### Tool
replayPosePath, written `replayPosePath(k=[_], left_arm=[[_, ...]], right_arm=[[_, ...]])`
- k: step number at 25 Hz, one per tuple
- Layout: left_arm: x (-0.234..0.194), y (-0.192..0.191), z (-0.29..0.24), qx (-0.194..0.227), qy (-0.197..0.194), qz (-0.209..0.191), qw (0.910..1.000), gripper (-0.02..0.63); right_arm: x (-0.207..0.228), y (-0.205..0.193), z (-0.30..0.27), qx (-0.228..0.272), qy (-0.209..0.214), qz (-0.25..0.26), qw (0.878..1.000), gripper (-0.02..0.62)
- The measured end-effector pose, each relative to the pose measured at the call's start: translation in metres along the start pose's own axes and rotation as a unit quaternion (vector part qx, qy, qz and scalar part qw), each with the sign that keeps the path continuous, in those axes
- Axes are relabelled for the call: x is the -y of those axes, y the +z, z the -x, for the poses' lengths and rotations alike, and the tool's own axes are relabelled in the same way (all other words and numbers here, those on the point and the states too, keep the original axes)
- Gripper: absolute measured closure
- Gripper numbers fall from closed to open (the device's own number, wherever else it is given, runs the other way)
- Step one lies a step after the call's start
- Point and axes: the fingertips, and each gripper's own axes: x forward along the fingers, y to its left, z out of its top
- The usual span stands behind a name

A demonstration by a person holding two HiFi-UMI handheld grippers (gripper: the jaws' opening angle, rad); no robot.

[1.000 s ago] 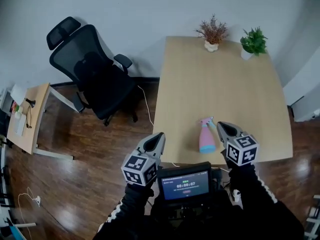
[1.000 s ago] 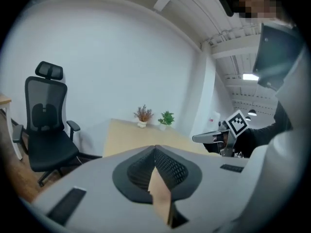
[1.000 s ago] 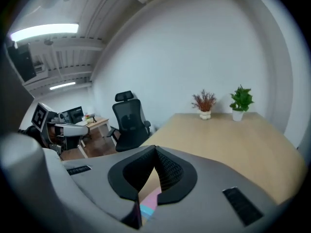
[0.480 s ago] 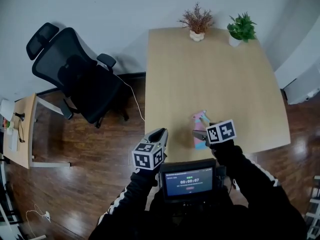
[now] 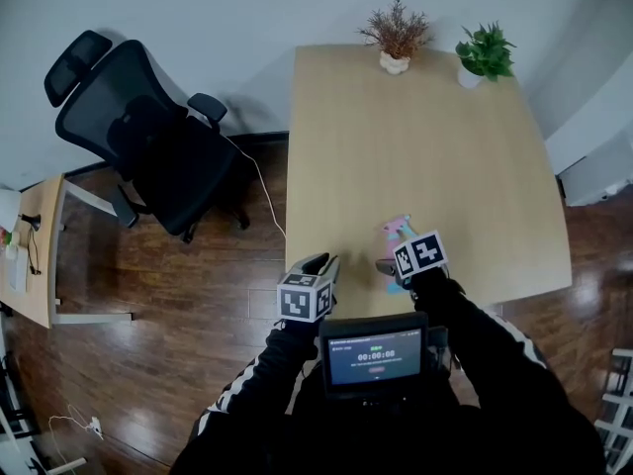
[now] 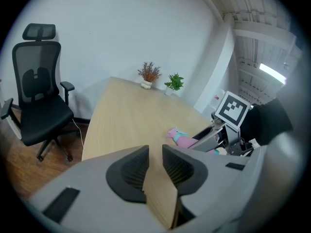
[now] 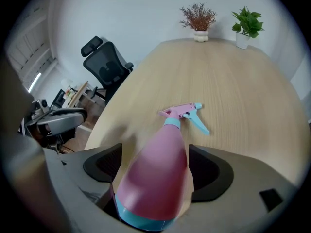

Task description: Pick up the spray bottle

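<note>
A pink spray bottle point(image 5: 396, 232) with a light-blue collar, trigger and base lies on its side near the front edge of the wooden table point(image 5: 425, 137). My right gripper point(image 5: 394, 265) points steeply down over its base end. In the right gripper view, the bottle's body point(image 7: 160, 174) lies between the jaws of the right gripper point(image 7: 155, 152), which stand wide apart, the pads point(image 7: 104, 164) just beside it. My left gripper point(image 5: 318, 262) hovers at the table's front left corner. Its jaws point(image 6: 155, 149) are nearly together with nothing between them. In that view the bottle point(image 6: 187, 140) lies to the right.
Two small potted plants point(image 5: 396, 40) point(image 5: 482, 55) stand at the table's far edge. A black office chair point(image 5: 148, 137) stands on the wood floor left of the table. A small side desk point(image 5: 25, 255) is at the far left. A screen point(image 5: 376, 356) hangs at my chest.
Both grippers have come down toward the table's front edge. The right gripper's jaws went from shut to wide apart and now straddle the bottle's body.
</note>
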Motion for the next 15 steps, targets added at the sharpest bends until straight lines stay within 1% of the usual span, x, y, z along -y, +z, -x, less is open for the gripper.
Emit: replayPosePath(k=[3, 4, 8, 15], left_arm=[[-0.004, -0.001, -0.003, 0.0, -0.002, 0.008, 1.0, 0.511], [-0.005, -0.001, -0.003, 0.002, -0.003, 0.01, 0.9999, 0.511], [-0.011, -0.005, -0.004, 0.004, -0.003, 0.014, 0.9999, 0.511], [-0.009, -0.003, 0.002, 0.01, -0.008, 0.016, 0.9998, 0.511]], right_arm=[[0.002, -0.004, -0.012, -0.025, -0.009, 0.006, 1.0, 0.164], [0.002, -0.006, -0.015, -0.03, -0.009, 0.007, 0.999, 0.181], [0.001, -0.005, -0.023, -0.034, -0.002, 0.003, 0.999, 0.181], [-0.003, -0.004, -0.024, -0.036, -0.001, 0.02, 0.999, 0.181]])
